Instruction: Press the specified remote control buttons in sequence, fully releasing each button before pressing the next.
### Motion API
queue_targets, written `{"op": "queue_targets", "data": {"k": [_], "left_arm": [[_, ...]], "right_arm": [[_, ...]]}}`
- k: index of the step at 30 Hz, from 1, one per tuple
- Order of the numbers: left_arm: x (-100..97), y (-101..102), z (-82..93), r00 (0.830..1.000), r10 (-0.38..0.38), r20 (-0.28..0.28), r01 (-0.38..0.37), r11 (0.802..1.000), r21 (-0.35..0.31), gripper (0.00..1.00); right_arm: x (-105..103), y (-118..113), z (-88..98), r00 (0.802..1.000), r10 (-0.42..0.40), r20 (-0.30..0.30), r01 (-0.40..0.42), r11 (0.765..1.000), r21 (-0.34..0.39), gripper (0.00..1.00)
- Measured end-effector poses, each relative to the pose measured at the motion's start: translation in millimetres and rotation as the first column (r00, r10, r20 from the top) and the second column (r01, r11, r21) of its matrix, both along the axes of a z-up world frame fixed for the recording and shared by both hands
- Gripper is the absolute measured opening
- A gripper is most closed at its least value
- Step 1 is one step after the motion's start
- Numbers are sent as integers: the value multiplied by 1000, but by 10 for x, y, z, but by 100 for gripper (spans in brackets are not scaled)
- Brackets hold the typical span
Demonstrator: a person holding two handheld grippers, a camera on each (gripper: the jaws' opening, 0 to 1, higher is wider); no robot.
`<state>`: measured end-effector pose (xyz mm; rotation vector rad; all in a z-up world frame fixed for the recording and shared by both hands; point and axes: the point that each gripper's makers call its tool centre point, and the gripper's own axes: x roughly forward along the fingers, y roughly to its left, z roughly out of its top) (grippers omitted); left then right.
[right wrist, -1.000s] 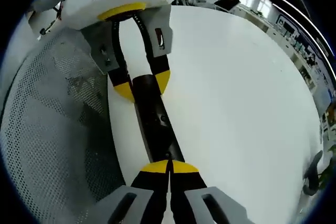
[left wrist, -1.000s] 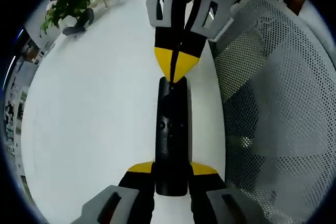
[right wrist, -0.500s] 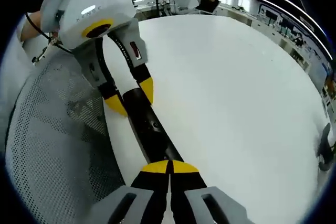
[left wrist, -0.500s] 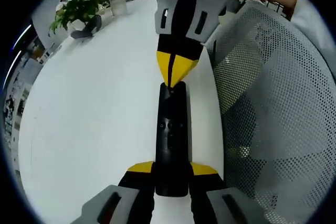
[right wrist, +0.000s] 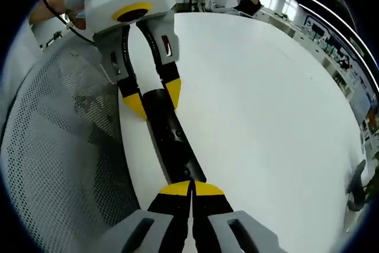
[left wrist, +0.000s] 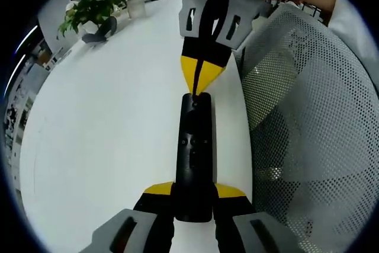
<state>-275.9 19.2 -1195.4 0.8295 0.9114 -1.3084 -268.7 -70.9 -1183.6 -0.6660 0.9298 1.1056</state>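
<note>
white table, 1 remote, 2 grippers

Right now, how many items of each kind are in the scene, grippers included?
Remote control: 1
Grippers: 2, left gripper, right gripper
Mesh chair: 1
Potted plant: 1
White table: 1
Total: 6

black remote control, yellow-tipped black fingers, white table, grey perforated mesh chair
</note>
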Motion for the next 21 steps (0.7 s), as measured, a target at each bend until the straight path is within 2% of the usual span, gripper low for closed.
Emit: {"op": "queue_targets", "data": {"k": [3,5,6,7,9,15,16,18,21], "left_arm": [[0,0,1,1000,-2,0,2,1000,-2,22],[1,0,2,1000,-1,-2,1,1000,-3,22],[1,0,3,1000,-1,-2,1,1000,-2,22],[2,0,1,1000,-1,-2,1,1000,-1,22],[2,0,1,1000,-1,-2,1,1000,0,22],[4,1,-1,1000,-5,-3,5,1000,2,22],[4,1,0,1000,-7,-3,7,1000,2,22],[4,1,-1,1000,-6,-3,6,1000,3,22],[4,1,-1,1000,-3,-3,3,1000,7,22]], "right_arm": [[-3,14,-2,999,35,16,-34,999,-14,0],[-3,15,-7,993,107,41,-105,993,-54,0],[-6,19,-9,987,151,57,-147,986,-78,0],[-5,28,-15,971,221,88,-210,971,-116,0],[-6,46,-24,955,274,114,-254,954,-162,0],[0,47,-32,955,259,147,-234,958,-165,0],[6,44,-27,958,240,157,-218,965,-144,0],[12,49,-19,977,157,142,-148,986,-77,0],[27,52,0,990,88,110,-89,996,-2,0]]}}
